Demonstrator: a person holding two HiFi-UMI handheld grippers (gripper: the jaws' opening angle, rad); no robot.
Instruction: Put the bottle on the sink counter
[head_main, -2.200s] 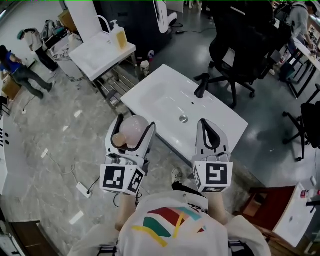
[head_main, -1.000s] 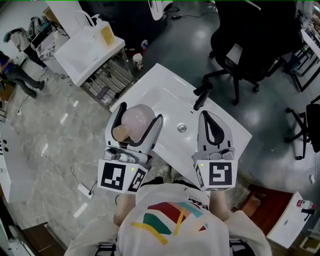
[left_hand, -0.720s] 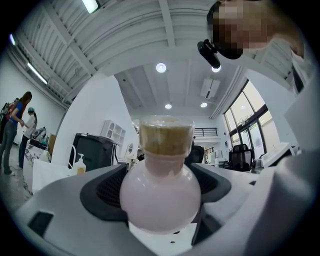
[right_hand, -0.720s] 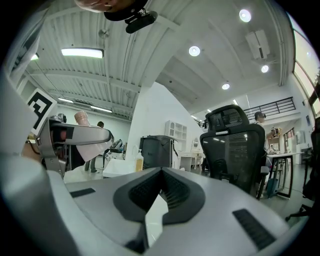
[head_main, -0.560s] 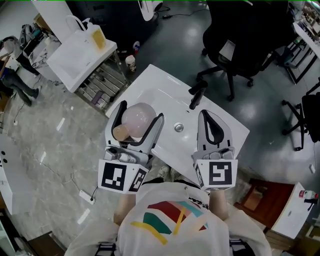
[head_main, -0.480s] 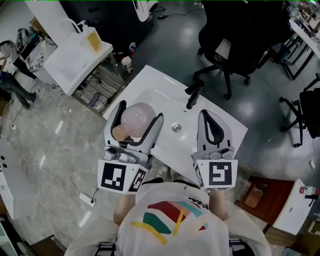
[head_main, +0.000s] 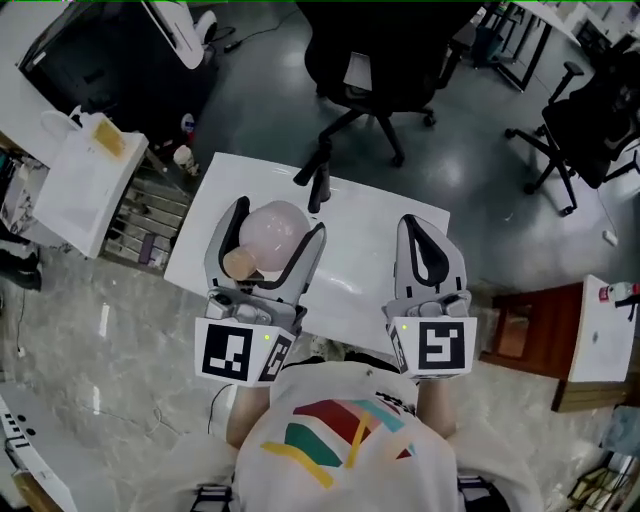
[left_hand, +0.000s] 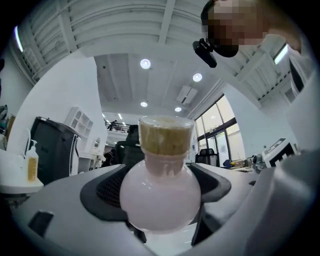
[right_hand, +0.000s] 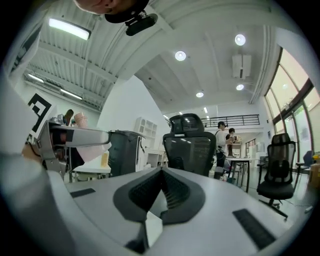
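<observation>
**Carry phase, placement pending.** The left gripper (head_main: 276, 222) has its jaws spread around the round belly of the pink cork-stoppered bottle (left_hand: 159, 197) and clamps it on both sides, stopper uppermost. At centre frame in the head view the bottle overlaps the near left part of the white sink counter (head_main: 365, 275), below the black faucet (head_main: 318, 180); it appears still lifted, not set down. Lowering and release remain. The right gripper (head_main: 424, 230), alongside at the right, has its jaws together on nothing. Both point up-frame.
</observation>
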